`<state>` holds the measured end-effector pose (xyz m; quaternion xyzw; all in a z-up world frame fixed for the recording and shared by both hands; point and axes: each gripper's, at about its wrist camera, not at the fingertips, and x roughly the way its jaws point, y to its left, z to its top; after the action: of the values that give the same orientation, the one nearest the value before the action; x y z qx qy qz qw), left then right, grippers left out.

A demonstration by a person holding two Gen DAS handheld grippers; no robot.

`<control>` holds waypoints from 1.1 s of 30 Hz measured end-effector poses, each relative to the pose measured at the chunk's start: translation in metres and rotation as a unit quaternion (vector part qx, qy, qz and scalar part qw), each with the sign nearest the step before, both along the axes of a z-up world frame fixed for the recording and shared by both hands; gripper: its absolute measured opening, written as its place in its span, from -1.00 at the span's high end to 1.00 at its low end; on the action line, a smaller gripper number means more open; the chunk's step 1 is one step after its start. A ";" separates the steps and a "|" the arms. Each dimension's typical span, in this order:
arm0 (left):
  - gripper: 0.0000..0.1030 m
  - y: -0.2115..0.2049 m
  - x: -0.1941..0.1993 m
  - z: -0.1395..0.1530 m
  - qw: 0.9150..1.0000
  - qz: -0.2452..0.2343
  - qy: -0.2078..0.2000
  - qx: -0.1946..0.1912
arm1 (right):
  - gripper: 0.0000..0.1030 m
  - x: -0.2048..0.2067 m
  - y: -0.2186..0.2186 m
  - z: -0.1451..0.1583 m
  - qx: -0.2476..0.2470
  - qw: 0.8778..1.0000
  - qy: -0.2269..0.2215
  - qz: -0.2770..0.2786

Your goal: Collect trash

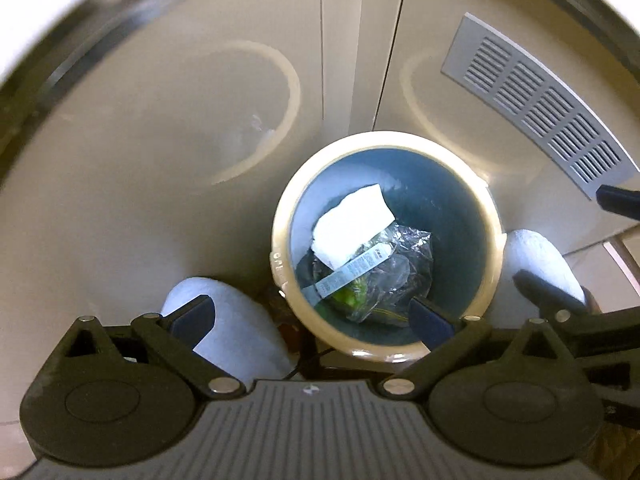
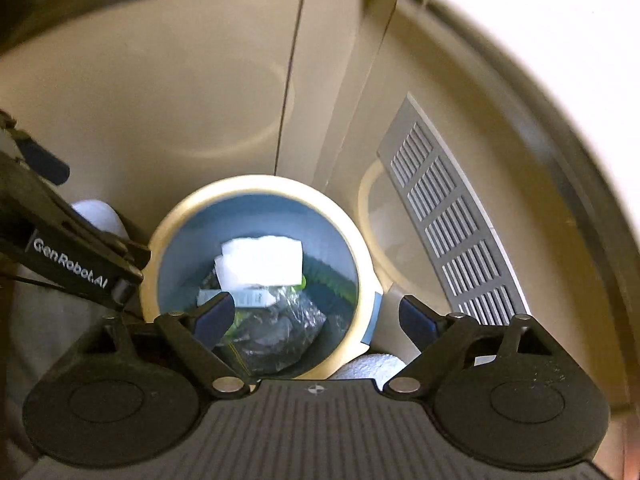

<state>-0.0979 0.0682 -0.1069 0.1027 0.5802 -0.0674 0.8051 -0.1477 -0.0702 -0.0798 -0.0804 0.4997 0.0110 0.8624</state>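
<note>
Round bin (image 1: 476,216), cream rim, blue inside, standing upright; white paper (image 1: 352,224) lying over crumpled clear wrapper (image 1: 396,272) inside.

Both wrist views read warm and fairly dim, with a yellowish cast over the cabinet doors (image 1: 200,120). I see heavy fisheye bending: the vent grille (image 1: 536,100) curves and the outer corners smear into pale, blown-out arcs. The white paper (image 2: 262,260) in the bin (image 2: 168,232) is overexposed in the right view, its detail lost. Motion blur softens the bin rim and contents. The clear wrapper (image 1: 400,256) shows small glints. Soft shadow gathers beneath the bin.
</note>
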 end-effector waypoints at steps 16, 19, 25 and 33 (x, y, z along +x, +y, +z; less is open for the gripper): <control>-0.99 -0.004 -0.066 0.055 0.995 -0.008 -0.093 0.025 | -0.81 -0.058 0.006 0.046 -0.002 0.995 -0.100 0.004; -0.99 -0.008 -0.070 0.062 0.994 -0.015 -0.106 0.031 | -0.83 -0.062 0.007 0.047 -0.005 0.994 -0.106 0.002; -0.99 -0.008 -0.074 0.068 0.993 -0.019 -0.115 0.034 | -0.84 -0.070 0.009 0.051 -0.004 0.994 -0.111 -0.006; -0.99 -0.005 -0.072 0.068 0.993 -0.015 -0.112 0.032 | -0.84 -0.070 0.009 0.049 -0.003 0.994 -0.105 -0.003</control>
<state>-0.1695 0.0629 -0.0390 0.1441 0.4866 -0.0489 0.8603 -0.2173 -0.0613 -0.0311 -0.0817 0.4063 -0.0016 0.9101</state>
